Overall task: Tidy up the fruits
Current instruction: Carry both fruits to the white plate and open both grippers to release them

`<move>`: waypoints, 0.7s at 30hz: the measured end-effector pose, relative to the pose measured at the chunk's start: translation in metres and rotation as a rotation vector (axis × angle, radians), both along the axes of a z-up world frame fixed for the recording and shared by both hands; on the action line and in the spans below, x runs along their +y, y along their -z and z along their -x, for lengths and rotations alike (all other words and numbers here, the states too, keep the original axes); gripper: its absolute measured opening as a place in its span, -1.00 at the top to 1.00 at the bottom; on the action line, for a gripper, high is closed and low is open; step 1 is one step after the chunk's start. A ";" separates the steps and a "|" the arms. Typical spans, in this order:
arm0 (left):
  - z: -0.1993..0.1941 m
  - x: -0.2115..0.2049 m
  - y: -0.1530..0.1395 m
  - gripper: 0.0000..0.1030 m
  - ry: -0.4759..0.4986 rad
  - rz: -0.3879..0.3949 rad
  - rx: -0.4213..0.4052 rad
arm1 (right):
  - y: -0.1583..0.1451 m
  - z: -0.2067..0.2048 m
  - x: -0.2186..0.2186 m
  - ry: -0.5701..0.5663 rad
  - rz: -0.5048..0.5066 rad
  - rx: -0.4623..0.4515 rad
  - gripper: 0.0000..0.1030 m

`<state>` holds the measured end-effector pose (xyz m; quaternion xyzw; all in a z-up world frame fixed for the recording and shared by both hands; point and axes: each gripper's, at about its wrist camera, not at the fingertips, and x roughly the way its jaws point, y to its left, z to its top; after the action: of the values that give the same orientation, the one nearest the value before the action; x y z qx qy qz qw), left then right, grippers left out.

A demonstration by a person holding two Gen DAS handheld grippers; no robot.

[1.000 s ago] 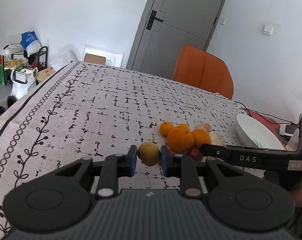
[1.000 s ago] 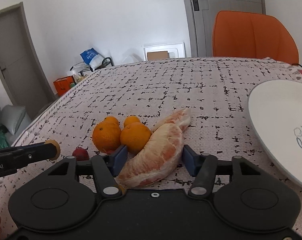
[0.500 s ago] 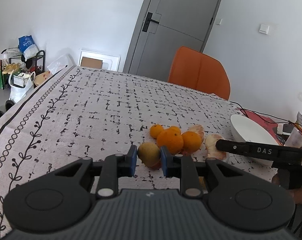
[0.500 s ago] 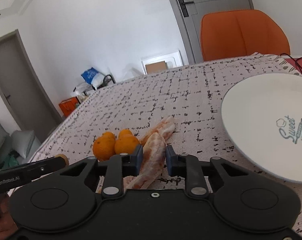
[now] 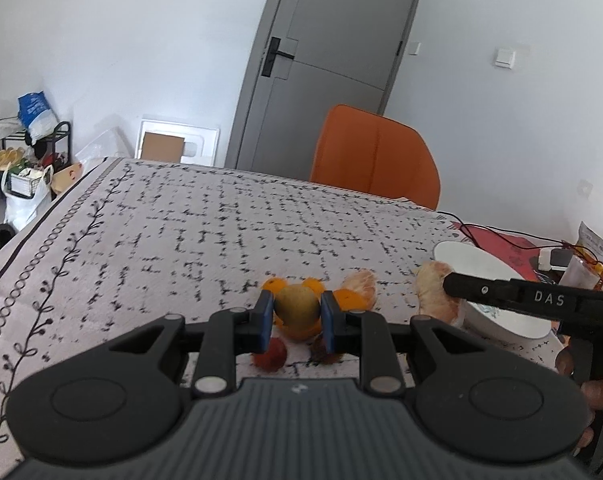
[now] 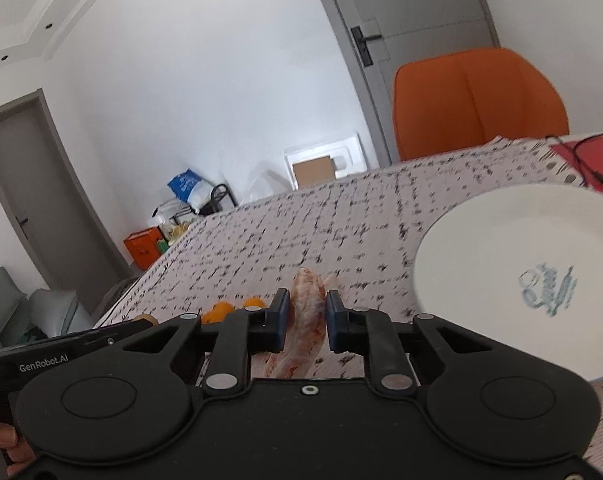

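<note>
My left gripper (image 5: 295, 312) is shut on a yellow-green round fruit (image 5: 296, 304) and holds it above the table. Under it lie several oranges (image 5: 347, 300), a pomelo segment (image 5: 363, 286) and two small red fruits (image 5: 270, 354). My right gripper (image 6: 306, 312) is shut on a peeled pomelo segment (image 6: 306, 320), lifted off the cloth and held next to the white plate (image 6: 513, 276). In the left wrist view the same segment (image 5: 433, 292) sits at the plate's (image 5: 473, 264) left rim.
The table wears a white cloth with black marks (image 5: 221, 240). An orange chair (image 5: 375, 156) stands at the far side. A red mat with cables (image 5: 505, 240) and a snack bag (image 5: 593, 256) lie beyond the plate.
My right gripper closed on the pomelo segment, lifted it and carried it right toward the plate. My left gripper rose with the yellow-green fruit, now over the oranges.
</note>
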<state>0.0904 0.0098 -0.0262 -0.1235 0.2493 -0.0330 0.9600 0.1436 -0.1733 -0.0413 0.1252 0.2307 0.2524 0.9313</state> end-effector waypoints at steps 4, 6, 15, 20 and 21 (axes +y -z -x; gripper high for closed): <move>-0.006 -0.012 -0.004 0.55 0.025 -0.006 -0.011 | -0.004 0.002 -0.014 0.034 -0.002 -0.020 0.66; -0.009 -0.018 -0.005 0.55 0.038 -0.009 -0.015 | -0.006 0.002 -0.023 0.054 -0.002 -0.026 0.66; -0.022 -0.046 -0.007 0.55 0.101 -0.021 -0.022 | -0.004 0.002 -0.065 0.165 -0.001 -0.037 0.66; -0.028 -0.059 -0.008 0.55 0.129 -0.031 -0.025 | -0.001 0.002 -0.091 0.220 -0.020 -0.043 0.67; -0.029 -0.062 -0.008 0.55 0.132 -0.032 -0.026 | -0.001 0.002 -0.094 0.230 -0.016 -0.047 0.67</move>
<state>0.1195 -0.0523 -0.0179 -0.0909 0.2450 -0.0938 0.9607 0.1418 -0.2669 -0.0402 0.1523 0.1910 0.1486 0.9583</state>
